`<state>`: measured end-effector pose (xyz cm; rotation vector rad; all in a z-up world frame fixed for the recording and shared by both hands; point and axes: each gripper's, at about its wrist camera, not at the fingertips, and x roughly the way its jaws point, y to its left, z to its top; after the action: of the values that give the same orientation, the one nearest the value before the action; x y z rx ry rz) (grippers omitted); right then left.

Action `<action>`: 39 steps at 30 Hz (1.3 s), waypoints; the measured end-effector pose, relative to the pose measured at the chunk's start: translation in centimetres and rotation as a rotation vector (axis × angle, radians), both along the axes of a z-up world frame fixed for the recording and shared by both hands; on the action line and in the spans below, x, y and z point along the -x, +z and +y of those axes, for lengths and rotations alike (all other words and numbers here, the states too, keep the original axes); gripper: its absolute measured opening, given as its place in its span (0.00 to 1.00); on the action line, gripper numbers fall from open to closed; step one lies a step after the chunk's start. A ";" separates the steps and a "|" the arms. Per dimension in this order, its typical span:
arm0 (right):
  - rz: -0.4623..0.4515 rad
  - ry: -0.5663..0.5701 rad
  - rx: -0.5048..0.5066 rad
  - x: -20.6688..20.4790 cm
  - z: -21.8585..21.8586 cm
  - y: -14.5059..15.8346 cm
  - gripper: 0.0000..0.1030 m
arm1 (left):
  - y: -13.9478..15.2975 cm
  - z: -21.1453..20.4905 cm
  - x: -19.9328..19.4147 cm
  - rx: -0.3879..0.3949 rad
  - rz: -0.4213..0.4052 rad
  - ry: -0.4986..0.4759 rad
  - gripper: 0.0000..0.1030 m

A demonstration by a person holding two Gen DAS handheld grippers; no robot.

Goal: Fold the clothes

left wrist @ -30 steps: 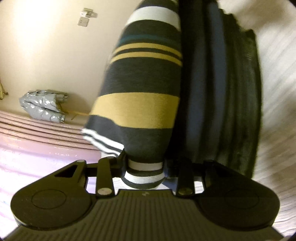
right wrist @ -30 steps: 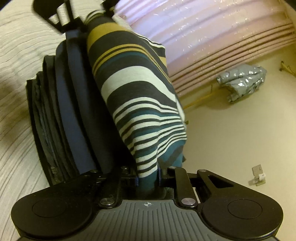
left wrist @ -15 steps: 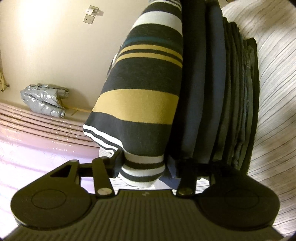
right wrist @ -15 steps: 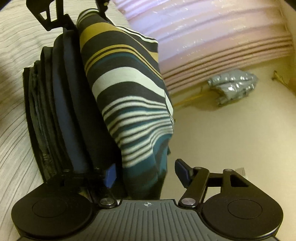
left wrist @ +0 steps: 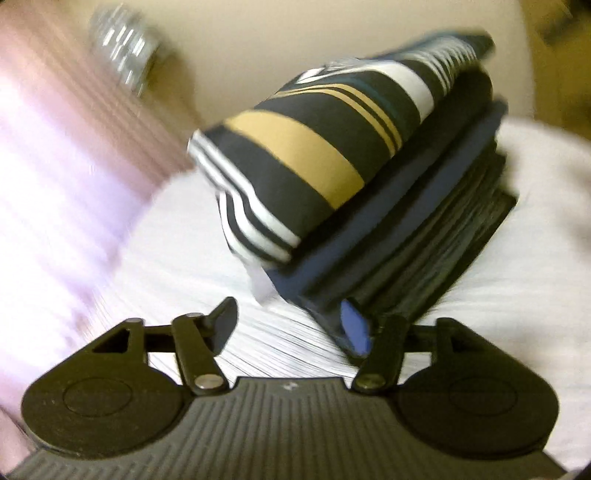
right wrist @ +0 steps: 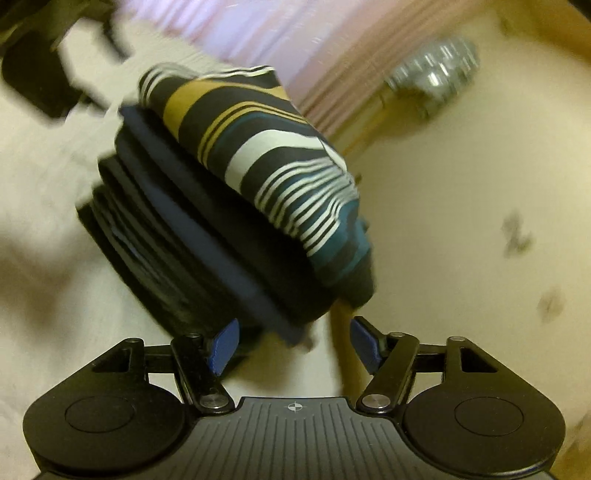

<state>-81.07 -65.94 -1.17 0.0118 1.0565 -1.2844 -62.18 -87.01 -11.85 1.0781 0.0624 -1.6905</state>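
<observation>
A folded striped garment (left wrist: 314, 162) (right wrist: 266, 158), black with mustard, white and teal bands, lies on top of a stack of dark folded clothes (left wrist: 424, 251) (right wrist: 192, 240) on the white bed (left wrist: 166, 258). My left gripper (left wrist: 291, 326) is drawn back from the stack's near corner; its jaws are opening with nothing between them. My right gripper (right wrist: 293, 343) sits just off the opposite end of the stack, its jaws also opening and empty. The left gripper (right wrist: 44, 74) shows as a dark blur at the top left of the right wrist view.
A crumpled silver jacket (left wrist: 122, 62) (right wrist: 436, 74) lies on the beige floor (right wrist: 461, 221) beyond the bed. Pink pleated fabric (left wrist: 44, 147) (right wrist: 258, 29) runs along the bed's far side. Both views are blurred by motion.
Both grippers were shut on the striped garment's ends; they have let go, spread wide and pulled back. Both views have rolled, and the garment now rests on the stack.
</observation>
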 end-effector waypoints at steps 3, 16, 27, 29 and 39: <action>-0.194 -0.115 -0.064 0.6 0.7 0.4 0.91 | 0.6 1.6 -0.4 -0.042 0.142 0.091 0.86; -0.726 -0.347 -0.297 2.3 0.0 0.1 0.91 | 2.9 5.7 -0.7 -0.068 0.454 0.387 0.96; -0.798 -0.422 -0.194 0.7 4.1 2.6 0.91 | 5.4 8.1 -2.0 -0.097 0.384 0.413 0.96; -0.811 -0.462 -0.175 0.2 5.1 3.3 0.91 | 5.9 8.8 -2.1 -0.107 0.362 0.387 0.96; -0.782 -0.463 -0.097 -2.3 8.2 6.4 0.91 | 6.7 11.3 -2.1 -0.119 0.382 0.379 0.96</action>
<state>-78.79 -57.75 5.20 0.8090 0.4370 -1.4491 -60.06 -75.69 -5.13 0.7560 0.5824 -1.5342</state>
